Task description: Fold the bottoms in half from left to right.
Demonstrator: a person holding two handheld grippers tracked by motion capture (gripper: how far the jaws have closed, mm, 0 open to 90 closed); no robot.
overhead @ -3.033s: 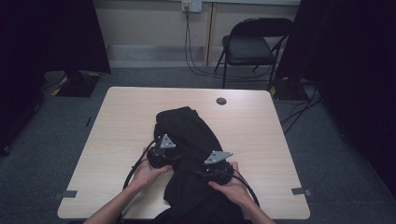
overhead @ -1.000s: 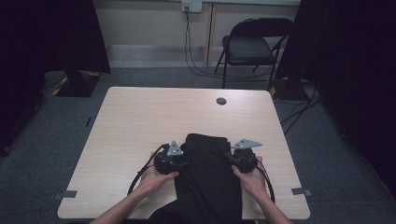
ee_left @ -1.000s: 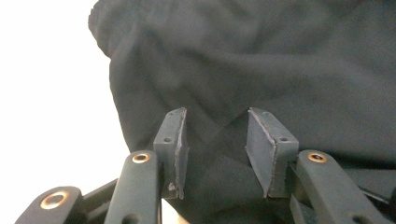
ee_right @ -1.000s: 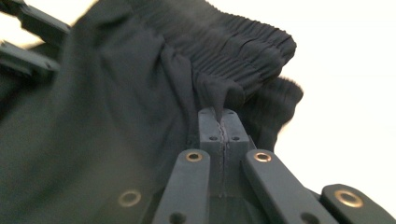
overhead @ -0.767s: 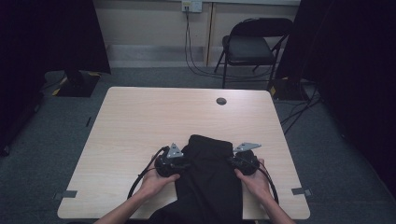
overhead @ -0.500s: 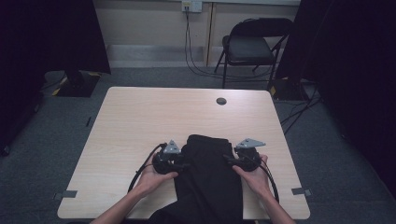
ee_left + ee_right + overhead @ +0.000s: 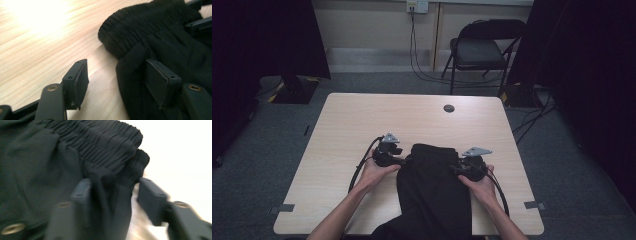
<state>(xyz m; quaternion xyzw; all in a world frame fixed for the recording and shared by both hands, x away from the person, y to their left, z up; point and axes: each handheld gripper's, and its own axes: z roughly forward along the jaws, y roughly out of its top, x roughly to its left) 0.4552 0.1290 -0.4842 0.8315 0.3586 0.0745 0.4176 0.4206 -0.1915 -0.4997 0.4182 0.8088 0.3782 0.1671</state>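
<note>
Left gripper view: the jaws of the left gripper (image 7: 115,82) stand apart and have just been opening further; one pad rests over bare wood, the other lies against the edge of the black garment (image 7: 160,47), and nothing is pinched between them. The garment's gathered elastic waistband (image 7: 140,27) curves across the upper part of this view, lying flat on the desk (image 7: 37,50).

Right gripper view (blurred): the jaws of the right gripper (image 7: 112,195) are also apart and have just been closing somewhat. A raised fold of the garment (image 7: 50,157), just below the waistband (image 7: 105,142), stands between them; whether the pads press it cannot be told.

High view: the left gripper (image 7: 399,159) sits at the garment's left edge and the right gripper (image 7: 457,169) at its right edge, each held in a hand (image 7: 374,172) with a cable looping back toward the person. The garment (image 7: 434,195) lies on the near half of the desk (image 7: 377,115), its waistband toward the middle and its lower part hanging over the near edge. A small round grommet (image 7: 449,108) sits near the far edge. A folding chair (image 7: 484,47) stands on the floor beyond the desk.
</note>
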